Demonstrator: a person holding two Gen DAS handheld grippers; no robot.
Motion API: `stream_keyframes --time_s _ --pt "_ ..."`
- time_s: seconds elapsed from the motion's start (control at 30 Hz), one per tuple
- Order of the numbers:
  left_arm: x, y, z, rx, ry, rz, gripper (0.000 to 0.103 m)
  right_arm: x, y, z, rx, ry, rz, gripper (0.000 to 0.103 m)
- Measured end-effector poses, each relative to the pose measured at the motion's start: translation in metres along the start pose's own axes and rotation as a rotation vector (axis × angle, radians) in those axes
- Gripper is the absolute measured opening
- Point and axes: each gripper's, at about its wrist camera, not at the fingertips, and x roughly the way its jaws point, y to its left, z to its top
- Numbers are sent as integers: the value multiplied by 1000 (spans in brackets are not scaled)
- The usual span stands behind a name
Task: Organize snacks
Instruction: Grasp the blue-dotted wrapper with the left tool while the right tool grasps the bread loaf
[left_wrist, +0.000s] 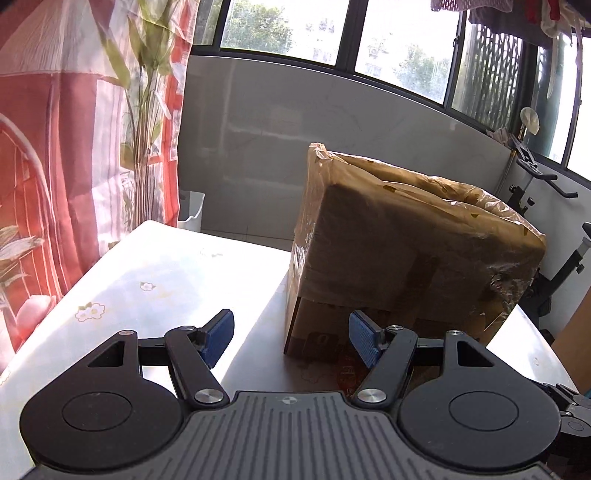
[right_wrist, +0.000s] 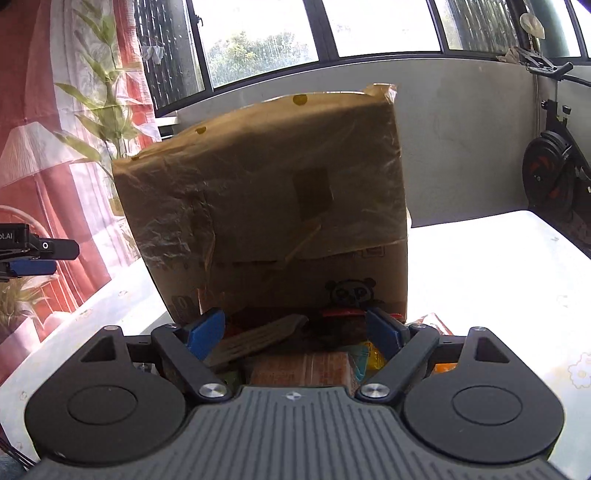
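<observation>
- We've got a cardboard box with a tan plastic liner folded over its top, standing on a table with a pale flowery cover.
- Right gripper sits low in front of the box, jaws spread wide, nothing pinched between the blue pads.
- The snacks are piled right at the foot of the box, under and between the right gripper's fingers: a brownish packet closest to us, a long tan wrapper lying at a slant toward the left pad, a bit of yellow and orange packaging by the right pad. We can't tell if any of it touches the pads.
- Left gripper is off to the box's left corner, jaws partway open and empty. Its right pad is just in front of the box's lower edge, its left pad is over bare table.
- From the left wrist view we only see a sliver of a red snack packet on the table beside the right pad, close to the box's base.
- In the right wrist view the left gripper's tip pokes in at the far left edge, well apart from the box.
</observation>
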Motion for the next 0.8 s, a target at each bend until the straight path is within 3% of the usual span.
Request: stream_keyframes --time_s 0.33,0.47,0.6,0.8 --pt "20 5 -32 -37 89 23 71 23 3 -40 -70 130 -35 89" --pt "29 6 -42 -50 124 26 71 26 -2 -44 -45 132 -20 88" --pt "36 1 -55 -56 164 31 71 24 4 -46 -87 115 -2 78" --pt "51 -10 -72 -58 211 72 71 24 1 -46 -72 106 24 75"
